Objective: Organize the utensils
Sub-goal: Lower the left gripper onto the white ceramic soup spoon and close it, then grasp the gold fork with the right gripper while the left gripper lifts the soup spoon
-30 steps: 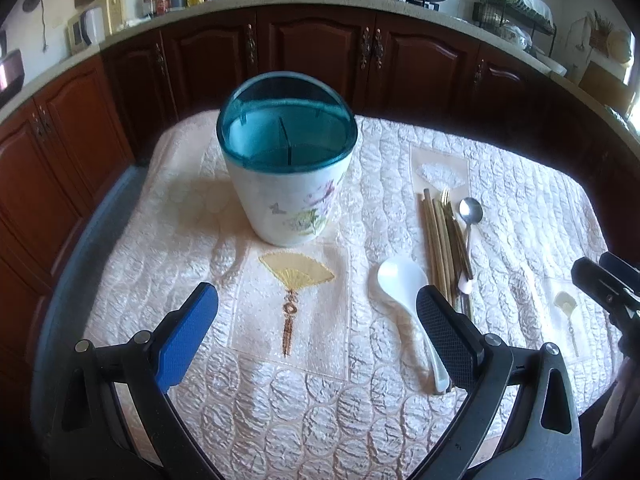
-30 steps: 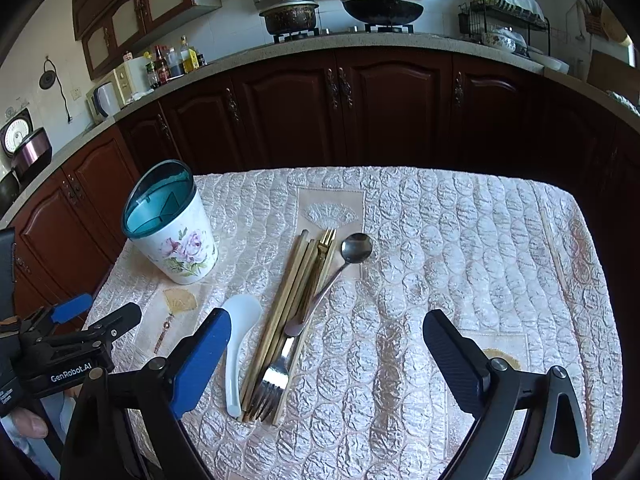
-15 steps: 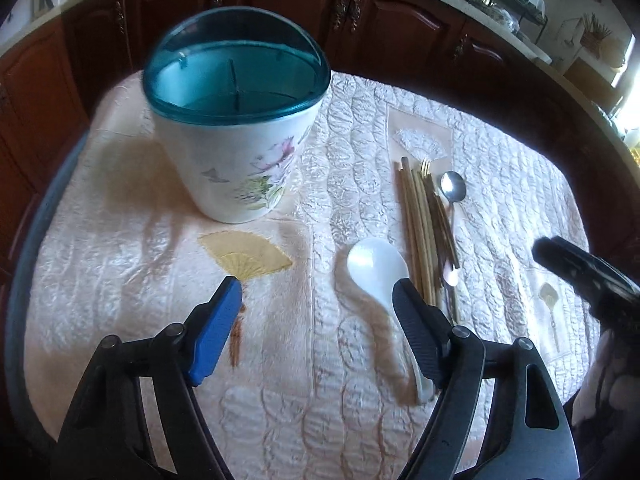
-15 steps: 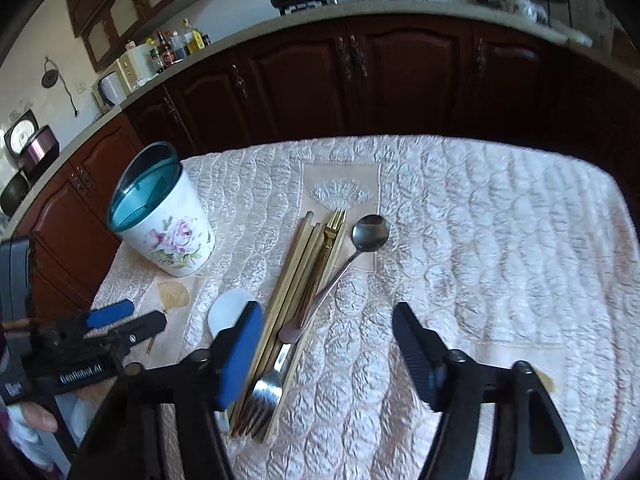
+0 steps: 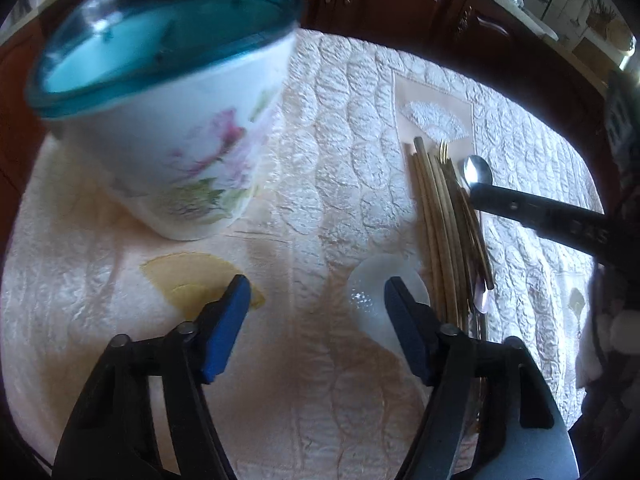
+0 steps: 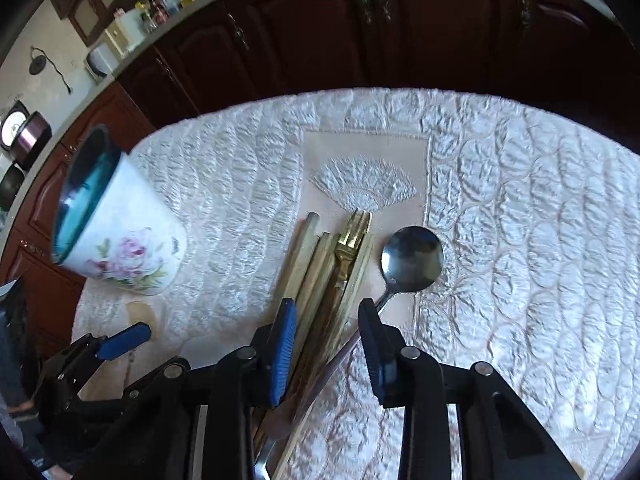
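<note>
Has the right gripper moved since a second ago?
Yes. The right gripper has come down and forward toward the chopsticks. Its jaws have just been closing, now straddling the bundle, and the tablecloth's fan motif looms larger.

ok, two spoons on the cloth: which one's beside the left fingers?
The white ceramic spoon, its bowl partly behind the left gripper's right-hand finger. The metal spoon lies farther off, beyond the chopsticks.

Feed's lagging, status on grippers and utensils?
Left gripper open, closing over bare cloth. Right gripper closing astride chopsticks, not pinched. Holder empty-looking. White spoon beside left finger.
</note>
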Tool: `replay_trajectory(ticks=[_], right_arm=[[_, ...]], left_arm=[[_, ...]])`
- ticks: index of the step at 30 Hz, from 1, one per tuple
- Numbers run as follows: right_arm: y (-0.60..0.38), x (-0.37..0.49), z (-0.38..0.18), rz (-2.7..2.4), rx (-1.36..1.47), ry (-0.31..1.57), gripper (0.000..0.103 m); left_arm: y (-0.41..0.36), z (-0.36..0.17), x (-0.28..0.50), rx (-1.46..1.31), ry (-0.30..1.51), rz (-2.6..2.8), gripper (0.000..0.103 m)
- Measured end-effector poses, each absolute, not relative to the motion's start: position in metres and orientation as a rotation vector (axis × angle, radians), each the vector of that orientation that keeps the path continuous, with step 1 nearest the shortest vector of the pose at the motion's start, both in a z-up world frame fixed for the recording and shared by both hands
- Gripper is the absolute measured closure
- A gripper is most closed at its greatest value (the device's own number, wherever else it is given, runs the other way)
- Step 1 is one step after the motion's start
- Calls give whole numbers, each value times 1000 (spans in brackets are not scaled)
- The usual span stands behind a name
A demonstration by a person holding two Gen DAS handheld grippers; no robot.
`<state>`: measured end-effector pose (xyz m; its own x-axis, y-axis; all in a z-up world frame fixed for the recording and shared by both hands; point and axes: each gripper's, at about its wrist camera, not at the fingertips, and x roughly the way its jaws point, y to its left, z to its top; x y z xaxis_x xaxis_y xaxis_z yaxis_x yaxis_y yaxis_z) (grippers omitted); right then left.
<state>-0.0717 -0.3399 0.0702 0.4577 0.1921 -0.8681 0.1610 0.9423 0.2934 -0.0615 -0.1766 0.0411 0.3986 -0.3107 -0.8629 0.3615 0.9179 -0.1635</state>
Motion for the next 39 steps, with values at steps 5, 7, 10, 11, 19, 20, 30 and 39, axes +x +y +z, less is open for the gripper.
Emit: replay_trajectory(ticks=[5,7,10,11,19,20,30,39], right_arm=[[-340,-66,56,42,392,1120,92],[-341,-68,56,52,408,1112,95],[-348,-79,63,63,449,1079,96],[-352,-84,66,66,456,1070,96],[-357,-150,88,37,437,1030,97],[-359,-161,87,27,440,1034,97],[-370,-216,68,8,446,1125,81],[-386,-178,59,91,404,1104,68]], left_arm=[[-184,36,-58,88,1083,-448,60],[-186,37,-57,87,1087,-469,80],[-185,38,-56,83,1101,-488,92],[-186,39,-57,77,1104,-499,95],[-168,46,-71,40,1121,-535,99],[-165,46,-72,40,1122,-532,99],[-163,44,-66,26,1111,-509,76],[-177,35,-56,61,1108,-544,67]])
